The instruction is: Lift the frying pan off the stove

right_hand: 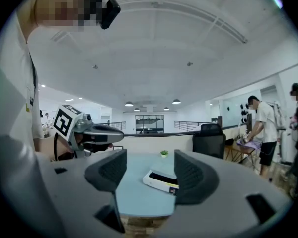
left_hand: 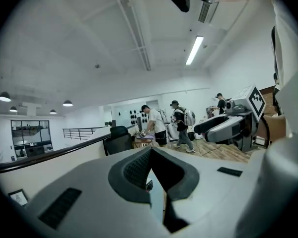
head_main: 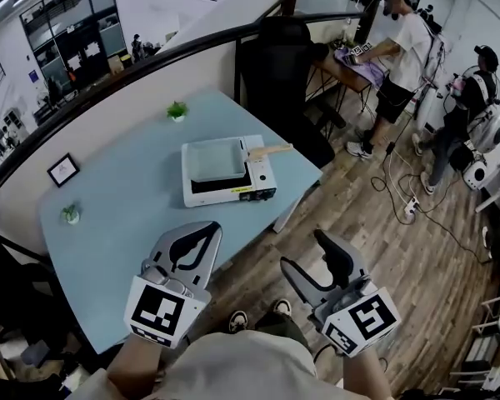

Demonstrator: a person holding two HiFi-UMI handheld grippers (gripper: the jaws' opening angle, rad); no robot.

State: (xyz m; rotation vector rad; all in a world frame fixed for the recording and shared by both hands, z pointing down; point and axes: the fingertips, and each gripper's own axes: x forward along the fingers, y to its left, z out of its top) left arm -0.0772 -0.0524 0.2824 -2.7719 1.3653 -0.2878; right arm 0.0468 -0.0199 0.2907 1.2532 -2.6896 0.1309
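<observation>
On the blue table (head_main: 125, 223) stands a white portable stove (head_main: 233, 188). A pale square frying pan (head_main: 215, 158) rests on it, its wooden handle (head_main: 269, 150) pointing right. Both grippers hang near the table's front edge, well short of the stove. My left gripper (head_main: 207, 230) has its jaw tips together with nothing in them, as the left gripper view (left_hand: 151, 151) also shows. My right gripper (head_main: 304, 251) is over the wood floor and is open and empty. In the right gripper view (right_hand: 145, 170) the stove (right_hand: 161, 180) shows far off between the jaws.
A small potted plant (head_main: 177, 111) stands at the table's far side, another (head_main: 71, 215) and a framed picture (head_main: 63, 170) at the left. A black chair (head_main: 275, 57) is behind the table. People (head_main: 404, 52) and floor cables (head_main: 408, 202) are at the right.
</observation>
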